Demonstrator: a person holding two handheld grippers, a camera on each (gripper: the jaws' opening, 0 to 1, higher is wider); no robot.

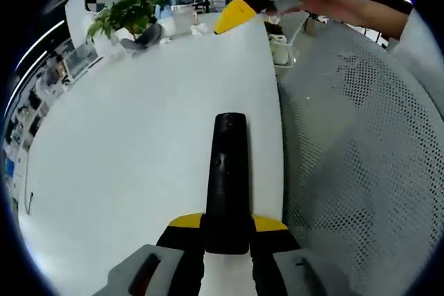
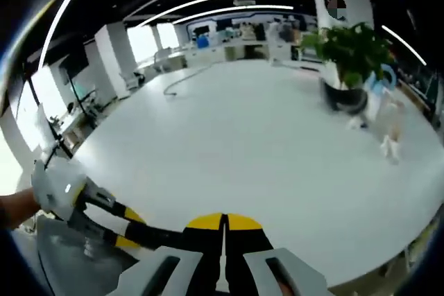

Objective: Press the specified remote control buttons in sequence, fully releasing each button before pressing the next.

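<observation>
A long black remote control (image 1: 229,171) points forward over the white table (image 1: 139,136), with my left gripper (image 1: 225,230) shut on its near end. My right gripper (image 1: 225,22), held in a person's hand, hovers at the table's far edge, well beyond the remote, its yellow tips together. In the right gripper view my right gripper (image 2: 223,225) is shut on nothing. My left gripper (image 2: 128,229) comes in from the lower left there, and the remote (image 2: 170,236) it holds reaches toward my right gripper's jaws.
A potted plant (image 1: 128,12) (image 2: 350,53) stands at the table's far side with small white items (image 2: 388,147) near it. A grey mesh chair back (image 1: 361,143) rises just right of the table edge. A cable (image 2: 180,81) lies across the far tabletop.
</observation>
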